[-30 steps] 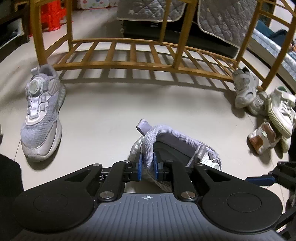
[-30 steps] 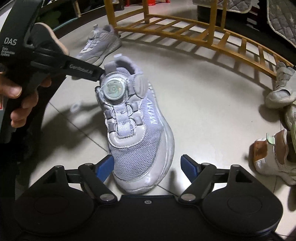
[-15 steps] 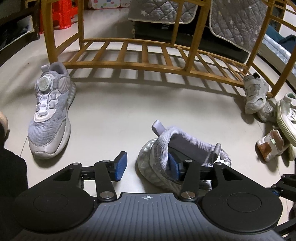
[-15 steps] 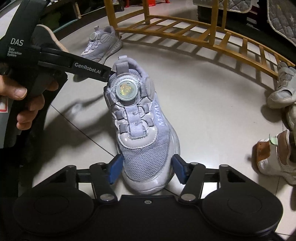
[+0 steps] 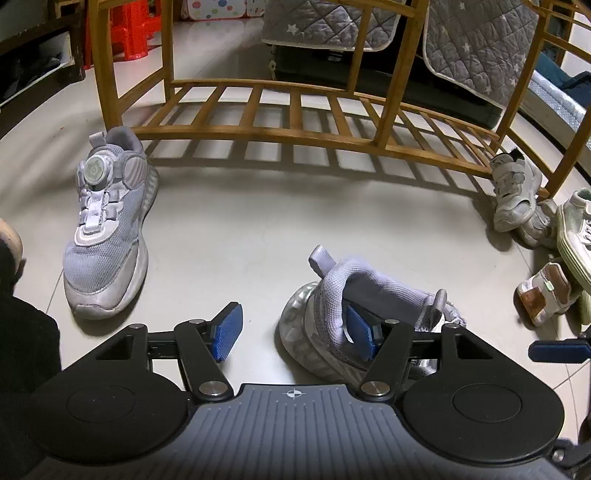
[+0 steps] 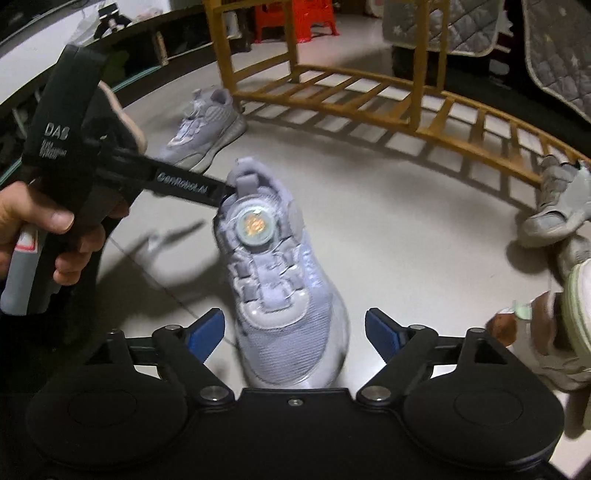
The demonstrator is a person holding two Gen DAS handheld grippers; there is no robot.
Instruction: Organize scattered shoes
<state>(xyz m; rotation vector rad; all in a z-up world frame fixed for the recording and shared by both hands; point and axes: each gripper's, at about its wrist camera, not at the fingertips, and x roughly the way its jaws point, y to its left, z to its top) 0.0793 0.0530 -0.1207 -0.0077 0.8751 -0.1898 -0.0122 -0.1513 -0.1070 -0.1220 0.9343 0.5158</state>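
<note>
One grey dial-lace sneaker (image 6: 280,288) upright on the floor (image 5: 240,229), between the right gripper (image 6: 294,334) pads, untouched. Both grippers opening, holding nothing; left gripper (image 5: 295,330) with one pad inside the collar. Matching sneaker (image 5: 107,229) well left ahead, unpaired. Pale shoes (image 5: 515,192) heaped far right by the wooden rack (image 5: 295,110), unsorted. Most work left.

Pale tiled floor (image 5: 258,221), glossy under indoor light. Wooden slatted rack (image 5: 295,110) at 12 o'clock; grey quilted covers (image 5: 332,22) draped above. Red plastic stool (image 5: 129,29) at 11 o'clock.
</note>
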